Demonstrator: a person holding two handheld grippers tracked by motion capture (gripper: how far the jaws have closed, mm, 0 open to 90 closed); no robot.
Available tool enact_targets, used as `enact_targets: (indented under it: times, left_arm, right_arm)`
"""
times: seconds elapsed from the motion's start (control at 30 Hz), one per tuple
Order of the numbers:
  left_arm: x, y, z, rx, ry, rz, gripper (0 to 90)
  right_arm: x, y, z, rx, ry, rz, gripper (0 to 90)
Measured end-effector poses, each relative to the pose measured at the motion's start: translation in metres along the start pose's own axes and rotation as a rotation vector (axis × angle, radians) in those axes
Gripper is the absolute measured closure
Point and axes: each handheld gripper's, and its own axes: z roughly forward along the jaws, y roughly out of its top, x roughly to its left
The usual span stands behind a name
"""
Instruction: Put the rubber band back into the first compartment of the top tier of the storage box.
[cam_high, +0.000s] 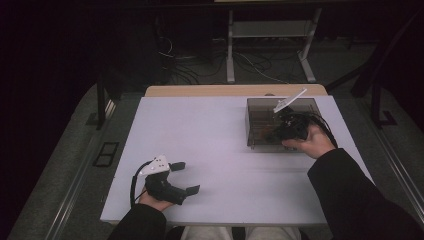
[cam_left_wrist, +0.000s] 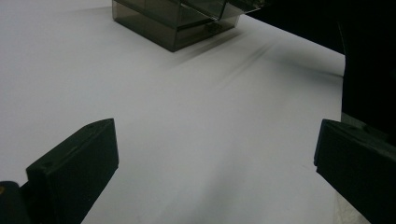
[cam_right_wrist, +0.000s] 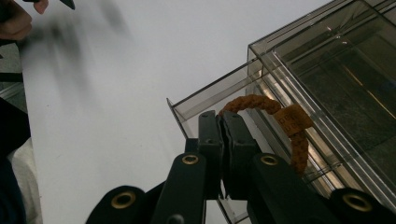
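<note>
Right gripper view shows the right gripper (cam_right_wrist: 223, 140) with fingers pinched shut on an orange braided loop band (cam_right_wrist: 285, 122), held over the smoked clear plastic drawer box (cam_right_wrist: 327, 60), apparently for stowing. Left gripper (cam_high: 182, 177) waits wide open, holding nothing, above the white worktop (cam_high: 225, 150).

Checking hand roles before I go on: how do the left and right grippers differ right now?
The left gripper has its jaws wide apart with nothing between them; the right gripper has its jaws pressed together on an orange braided band. The left one sits low at the near edge of the white table, away from the smoked clear box; the right one is at that box's open drawer. Both are black and hand-held.
</note>
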Motion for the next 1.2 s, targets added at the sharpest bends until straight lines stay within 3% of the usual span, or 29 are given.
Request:
enact_targets:
  times: [0.37,0.7,0.93,1.2]
  left_arm:
    - [0.0,0.0,0.0,0.0,0.0,0.0,0.0]
    - [0.0,0.0,0.0,0.0,0.0,-0.001,0.0]
    - [-0.001,-0.001,-0.001,-0.005,0.0,-0.006,0.0]
    - [-0.001,-0.001,-0.002,-0.01,0.001,-0.009,0.0]
  right_arm:
    - [-0.002,-0.001,0.006,0.009,0.007,0.022,82.9]
    - [0.004,-0.001,-0.003,-0.034,-0.025,0.018,69.2]
    - [0.012,-0.004,-0.014,-0.061,-0.099,0.034,48.2]
    - [0.017,-0.009,-0.021,-0.077,-0.129,0.053,25.8]
